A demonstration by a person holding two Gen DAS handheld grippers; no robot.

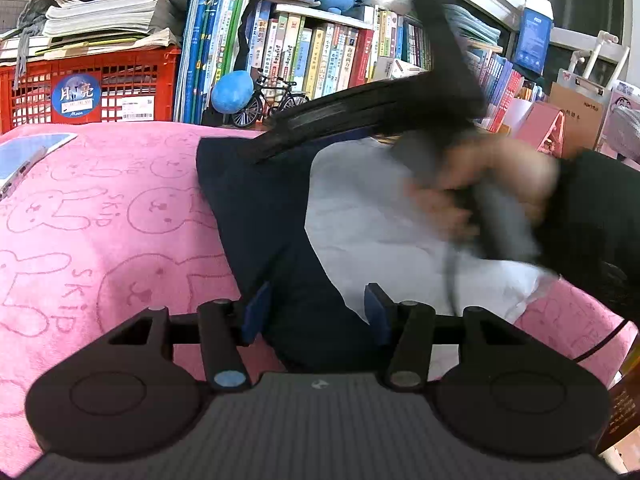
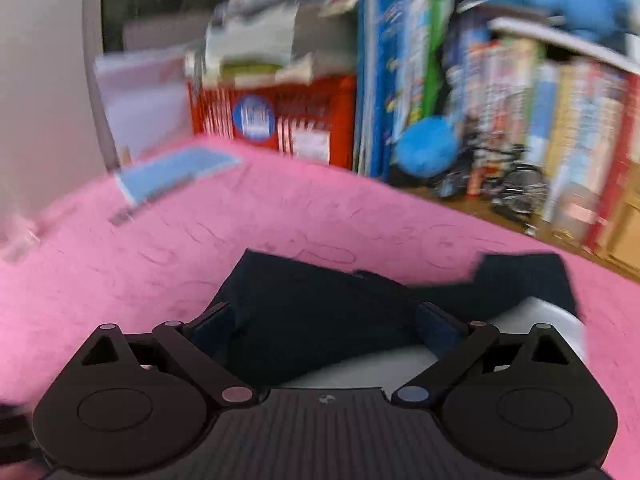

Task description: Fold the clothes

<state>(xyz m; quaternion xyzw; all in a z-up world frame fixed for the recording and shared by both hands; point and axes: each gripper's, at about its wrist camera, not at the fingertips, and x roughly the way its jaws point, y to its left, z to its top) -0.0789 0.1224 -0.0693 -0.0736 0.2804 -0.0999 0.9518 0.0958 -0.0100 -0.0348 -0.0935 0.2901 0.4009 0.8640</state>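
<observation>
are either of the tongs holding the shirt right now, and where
Right tongs stand open over the navy shirt, holding nothing. Whether the left tongs grip its hem cannot be told.

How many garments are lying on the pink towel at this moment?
1: a navy and white garment lies partly folded on the pink towel, just ahead of both grippers. A hand covers part of it, so another piece underneath cannot be excluded.

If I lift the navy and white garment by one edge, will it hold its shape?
Probably not. The garment lies creased and draped flat on the pink towel, so it should flop and hang. It looks thin and light. The plush towel may drag slightly against it.
</observation>
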